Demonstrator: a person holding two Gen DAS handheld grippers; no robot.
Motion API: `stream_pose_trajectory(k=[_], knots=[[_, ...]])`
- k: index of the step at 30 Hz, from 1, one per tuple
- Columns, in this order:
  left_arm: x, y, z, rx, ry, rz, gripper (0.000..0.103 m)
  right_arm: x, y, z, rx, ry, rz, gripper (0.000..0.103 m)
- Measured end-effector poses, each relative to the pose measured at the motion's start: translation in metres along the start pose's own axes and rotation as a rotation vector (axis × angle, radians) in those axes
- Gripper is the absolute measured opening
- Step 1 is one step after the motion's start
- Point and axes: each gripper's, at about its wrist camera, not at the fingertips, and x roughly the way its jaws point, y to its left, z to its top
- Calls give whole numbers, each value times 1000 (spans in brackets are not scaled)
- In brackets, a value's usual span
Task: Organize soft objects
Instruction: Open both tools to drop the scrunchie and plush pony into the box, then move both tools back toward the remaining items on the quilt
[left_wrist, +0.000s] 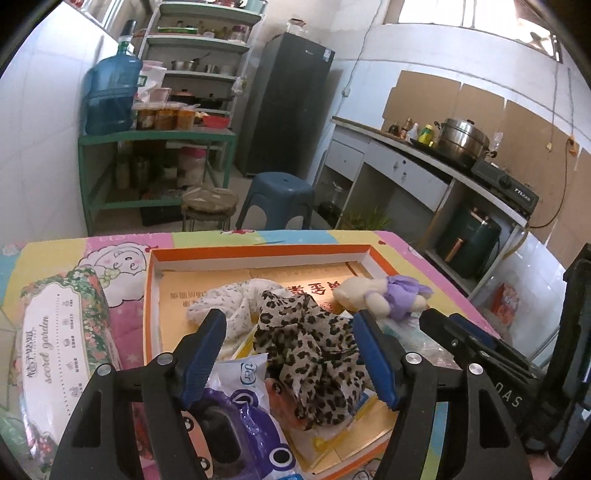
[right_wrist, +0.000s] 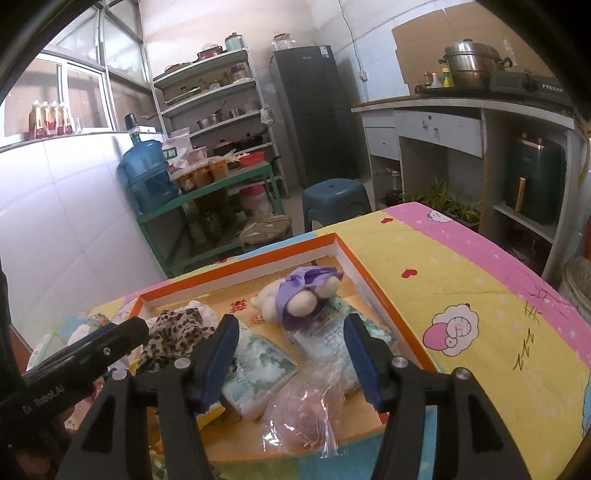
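An orange-rimmed cardboard tray (left_wrist: 258, 251) (right_wrist: 236, 254) lies on a cartoon-print cloth. In it are a leopard-print scarf (left_wrist: 314, 354) (right_wrist: 173, 336), a white floral cloth (left_wrist: 229, 299), a cream plush toy in a purple dress (left_wrist: 384, 295) (right_wrist: 299, 295), tissue packs (right_wrist: 258, 373) and a clear bag with something pink (right_wrist: 306, 406). My left gripper (left_wrist: 290, 321) is open and empty over the scarf. My right gripper (right_wrist: 291, 328) is open and empty over the tissue packs, just short of the plush toy. A purple-and-white packet (left_wrist: 243, 398) lies under the left fingers.
A floral tissue box (left_wrist: 62, 347) lies left of the tray. The right gripper shows at the right of the left wrist view (left_wrist: 472, 339). Beyond the table stand a blue stool (left_wrist: 277, 199), a green rack with a water jug (left_wrist: 110, 96), a fridge (left_wrist: 288, 103) and a counter with a pot (left_wrist: 461, 136).
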Motion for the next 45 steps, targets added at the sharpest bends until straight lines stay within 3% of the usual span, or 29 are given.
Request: stream_pose_trajectory(k=[12, 19, 45], knots=[[-43, -9, 4, 25, -72, 5, 73, -35, 20, 4, -35, -57, 15, 59], [-73, -9, 4, 59, -115, 52, 73, -54, 38, 3, -60, -76, 29, 59], [-177, 43, -11, 32, -211, 130, 73, -111, 131, -20, -187, -114, 118, 59]])
